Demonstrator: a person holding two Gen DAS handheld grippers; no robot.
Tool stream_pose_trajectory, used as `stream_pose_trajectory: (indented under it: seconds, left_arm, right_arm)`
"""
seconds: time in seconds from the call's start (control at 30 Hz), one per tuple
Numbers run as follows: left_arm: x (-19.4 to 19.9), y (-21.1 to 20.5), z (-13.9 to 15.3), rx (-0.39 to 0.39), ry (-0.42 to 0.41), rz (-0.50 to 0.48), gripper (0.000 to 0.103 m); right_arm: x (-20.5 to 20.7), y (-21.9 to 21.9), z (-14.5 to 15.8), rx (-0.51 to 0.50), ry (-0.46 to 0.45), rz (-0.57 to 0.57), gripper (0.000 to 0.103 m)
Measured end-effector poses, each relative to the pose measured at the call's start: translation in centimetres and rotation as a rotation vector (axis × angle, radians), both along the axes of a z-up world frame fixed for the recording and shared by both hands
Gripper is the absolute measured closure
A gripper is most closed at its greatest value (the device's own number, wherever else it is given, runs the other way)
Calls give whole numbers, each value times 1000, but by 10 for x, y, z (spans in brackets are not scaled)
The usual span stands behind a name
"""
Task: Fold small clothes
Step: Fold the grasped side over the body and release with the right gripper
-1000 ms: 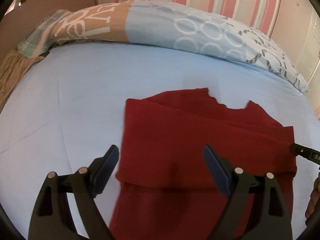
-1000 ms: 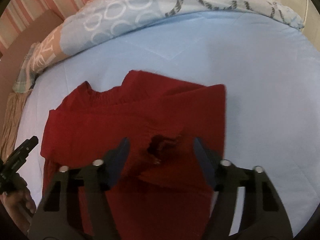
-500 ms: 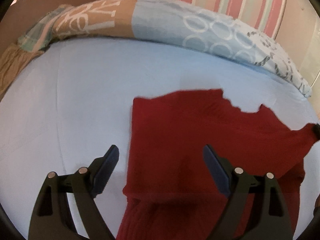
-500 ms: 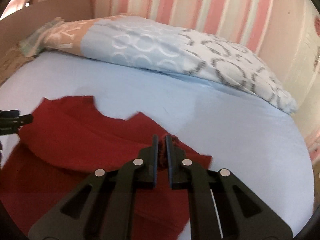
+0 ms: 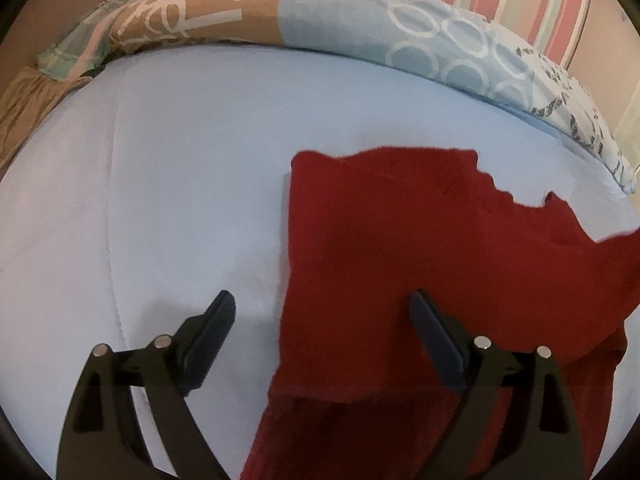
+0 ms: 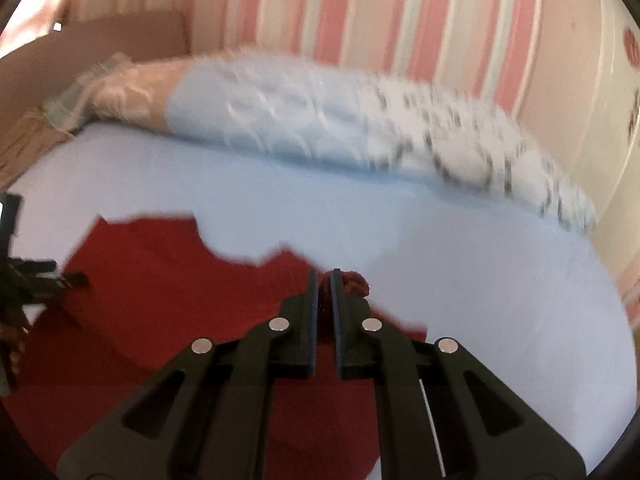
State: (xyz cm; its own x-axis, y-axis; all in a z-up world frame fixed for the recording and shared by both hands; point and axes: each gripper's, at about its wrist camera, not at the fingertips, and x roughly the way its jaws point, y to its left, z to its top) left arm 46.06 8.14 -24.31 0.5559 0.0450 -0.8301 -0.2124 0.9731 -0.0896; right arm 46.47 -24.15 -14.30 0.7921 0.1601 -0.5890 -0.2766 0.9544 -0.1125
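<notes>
Red knit fills the near part of both views: a small top [image 5: 400, 264] lies on the bed [image 5: 160, 200], already doubled at least once, with a folded edge running across it just in front of the left gripper [image 5: 320, 312]. That gripper hangs spread wide over the top's left edge, one finger above bare sheet and the other above cloth, gripping nothing. The right gripper [image 6: 325, 280] has just closed and is pressed together on a bunched bit of the top's right side, which it holds raised off the sheet, so by my reading another fold is under way and not yet laid down. Smoothing and any last fold remain. Farther off, the neckline notch points towards the quilt [image 5: 440, 52] rolled along the far side.
</notes>
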Motion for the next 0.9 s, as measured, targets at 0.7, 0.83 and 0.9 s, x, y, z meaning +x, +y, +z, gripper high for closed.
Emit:
stream_pose_trajectory:
  seconds: [0.7,0.83,0.9]
  left_arm:
    - [0,-2,17,73,-81,-95,14]
    - [1,-14,29,62,-138,-139,14]
    - [4,-21,28,66,-138,-153,14]
  right_arm:
    - [8,-65,-81,65,283,-246,33]
    - [14,-24,-63,78,238,-148,32]
    - [19,-3,-64,73,242,-119,30]
